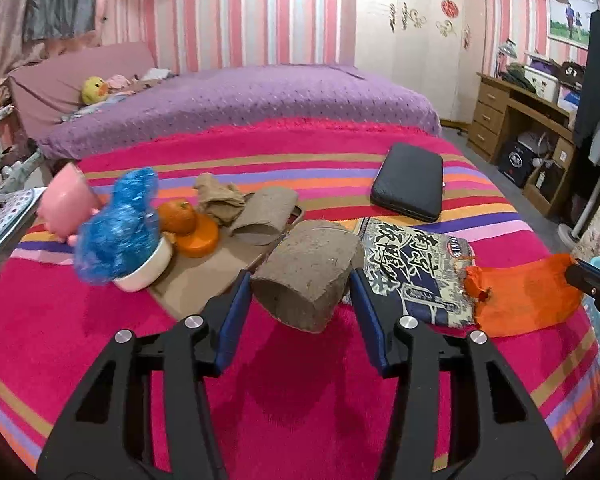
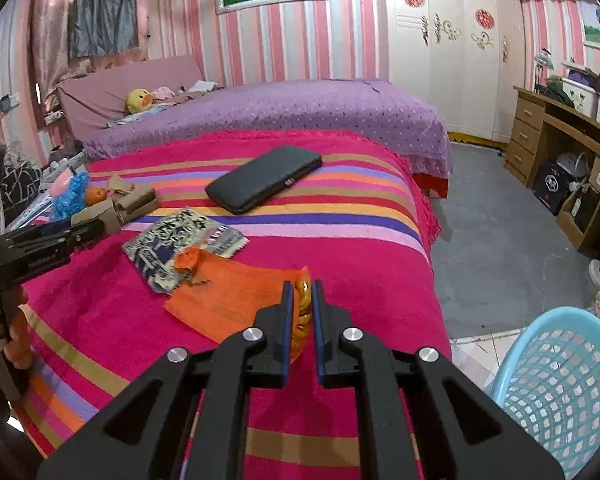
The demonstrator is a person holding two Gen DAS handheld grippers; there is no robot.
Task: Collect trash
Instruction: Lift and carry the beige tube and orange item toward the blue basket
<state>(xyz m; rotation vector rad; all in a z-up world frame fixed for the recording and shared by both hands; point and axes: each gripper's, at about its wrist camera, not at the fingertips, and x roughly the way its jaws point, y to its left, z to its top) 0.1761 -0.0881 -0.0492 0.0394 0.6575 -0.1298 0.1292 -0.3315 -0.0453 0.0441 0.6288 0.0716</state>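
Straddling a grey-brown pulp tube (image 1: 306,276), the left gripper (image 1: 300,284) had its blue pads at either flank of it, left pad touching or near enough, right pad showing a thin gap; no firm pinch could be called from that view. Across at three o'clock in the left wrist view, the right gripper (image 2: 300,292) was clamped shut on the crumpled end of an orange wrapper (image 2: 236,300), the rest of it lying flat on the striped blanket (image 2: 340,208).

Just beside that wrapper, toward ten o'clock in the right view, lay a printed snack bag (image 2: 168,244), its corner tucked under the orange sheet. Behind the tube, at eleven o'clock, a second tube (image 1: 260,216) sat on a cardboard sheet (image 1: 204,276) along with a crumpled brown wad (image 1: 218,196), a tangerine (image 1: 178,214) on an orange lid (image 1: 202,240), and a blue tinsel clump (image 1: 116,232) in a white bowl (image 1: 148,272). A pink cup (image 1: 66,202) tipped at the blanket's left edge.

A black case (image 2: 264,178) lay at twelve o'clock, well apart from the trash, with bare blanket between. The blanket's right edge dropped to grey floor (image 2: 500,240), and a light-blue basket (image 2: 560,392) stood at four o'clock, off the bed's corner, with open floor around it.
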